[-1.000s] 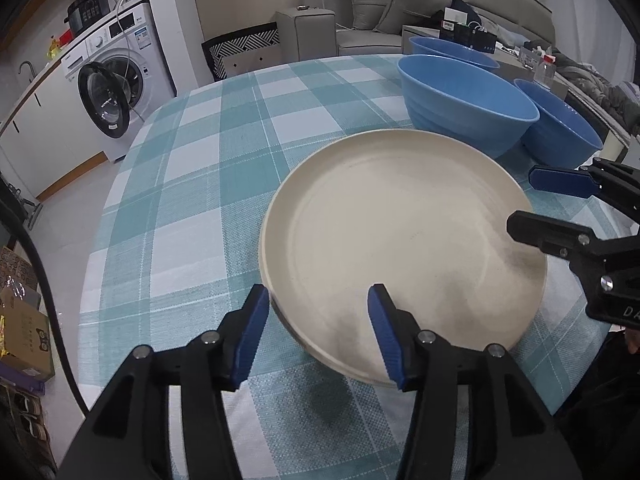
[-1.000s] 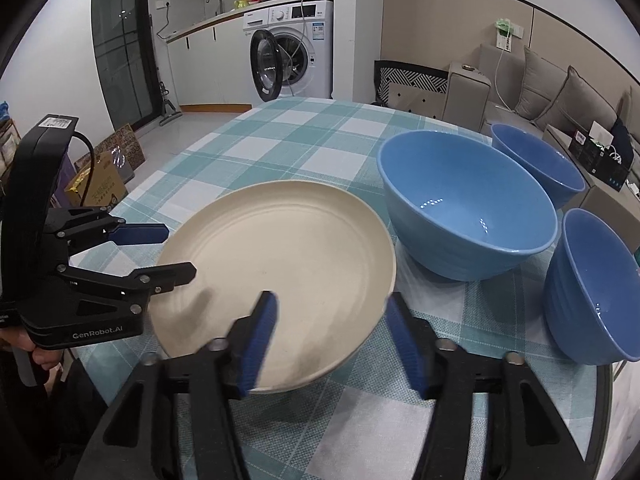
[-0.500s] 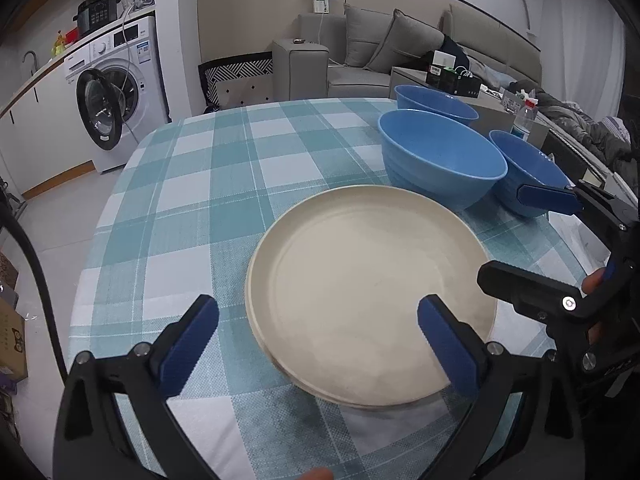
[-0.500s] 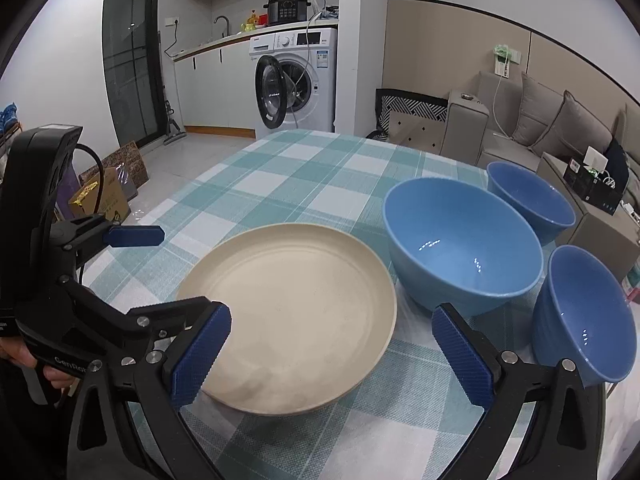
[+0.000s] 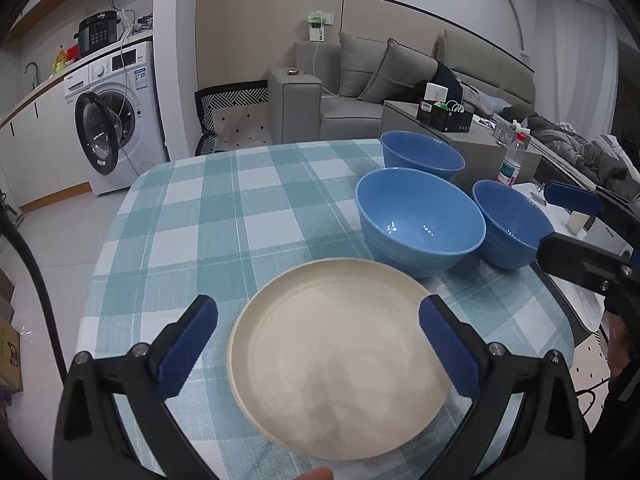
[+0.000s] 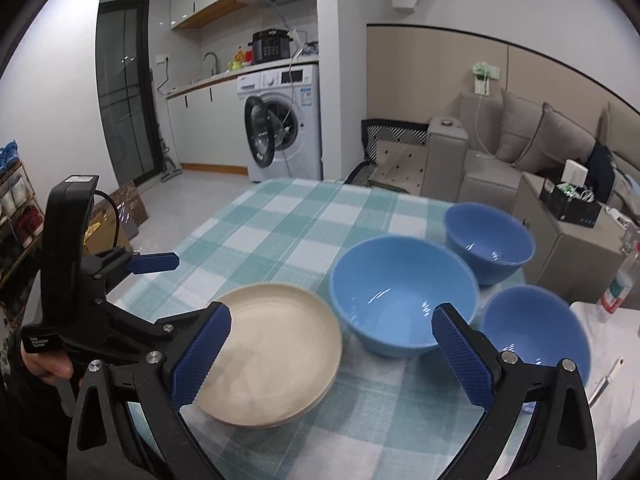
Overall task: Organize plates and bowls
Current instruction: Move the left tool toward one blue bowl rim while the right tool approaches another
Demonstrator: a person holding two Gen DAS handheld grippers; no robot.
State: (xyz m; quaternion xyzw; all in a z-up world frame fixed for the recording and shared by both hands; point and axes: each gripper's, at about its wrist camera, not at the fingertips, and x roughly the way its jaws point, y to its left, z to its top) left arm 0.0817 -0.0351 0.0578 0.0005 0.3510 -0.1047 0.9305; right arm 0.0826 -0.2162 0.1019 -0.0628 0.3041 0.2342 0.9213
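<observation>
- Since a second ago: both grippers lifted up and back from the plate, jaws gone from half-closed around its near rim to spread wide; plate itself unmoved on the table.
- Left gripper wide open, holding nothing, blue pads hanging above the cloth either side of the plate, not touching it.
- Right gripper likewise spread fully, empty, raised over the near edge of the table, one pad seen over the plate's near rim, the other in front of the bowls.
- Cream plate lying flat on the checked tablecloth, near the front edge of the table, empty.
- Large blue bowl upright just behind the plate on its right, rims close together; cannot tell whether touching.
- Smaller blue bowl just right of the large one, near the table's right edge, upright.
- Third blue bowl behind the large one, near the far edge, upright, standing apart from the plate.
- All three bowls empty, none stacked.
- Right gripper's black frame visible at the right side of the left wrist view; left gripper's frame and a hand gripping it visible at the left side of the right wrist view.
- Washing machine with door ajar beyond the table, grey sofa further back.
</observation>
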